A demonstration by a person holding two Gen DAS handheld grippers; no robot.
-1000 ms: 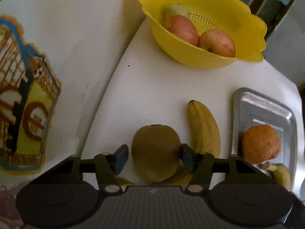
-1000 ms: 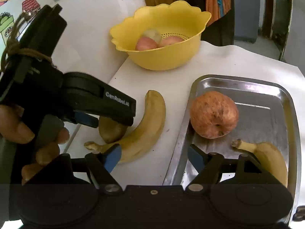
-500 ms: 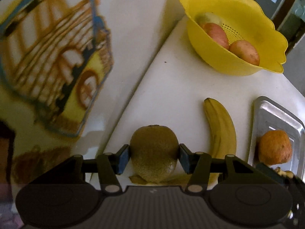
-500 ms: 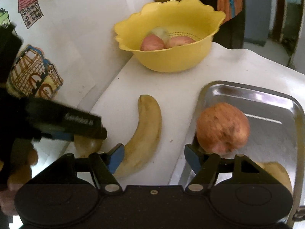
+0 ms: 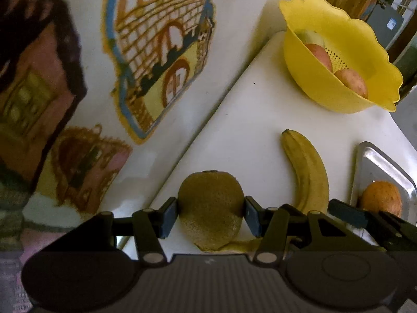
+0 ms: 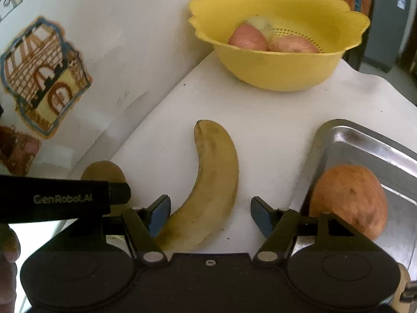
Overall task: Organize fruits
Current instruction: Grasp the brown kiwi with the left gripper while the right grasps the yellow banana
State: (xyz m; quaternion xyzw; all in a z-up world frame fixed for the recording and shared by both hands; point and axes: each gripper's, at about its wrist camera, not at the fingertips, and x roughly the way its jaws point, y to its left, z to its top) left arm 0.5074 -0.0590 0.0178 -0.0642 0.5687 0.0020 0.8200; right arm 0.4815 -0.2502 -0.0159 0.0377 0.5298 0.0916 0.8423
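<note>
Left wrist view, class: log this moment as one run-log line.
left gripper: shut on kiwi | right gripper: open, around banana | bowl: apples | tray: orange fruit

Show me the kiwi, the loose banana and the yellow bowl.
kiwi (image 5: 211,208), left wrist view, middle of its fuzzy skin.
banana (image 6: 213,182), right wrist view, mid-curve.
yellow bowl (image 6: 281,70), right wrist view, outer front wall.

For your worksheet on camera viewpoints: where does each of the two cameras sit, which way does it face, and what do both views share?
Left wrist: on the left gripper, looking forward over the clamped kiwi towards the yellow bowl.
Right wrist: on the right gripper, open above the banana; the left gripper's body and fingers of a hand show at left.
Shared: bowl, banana, metal tray, kiwi.
</note>
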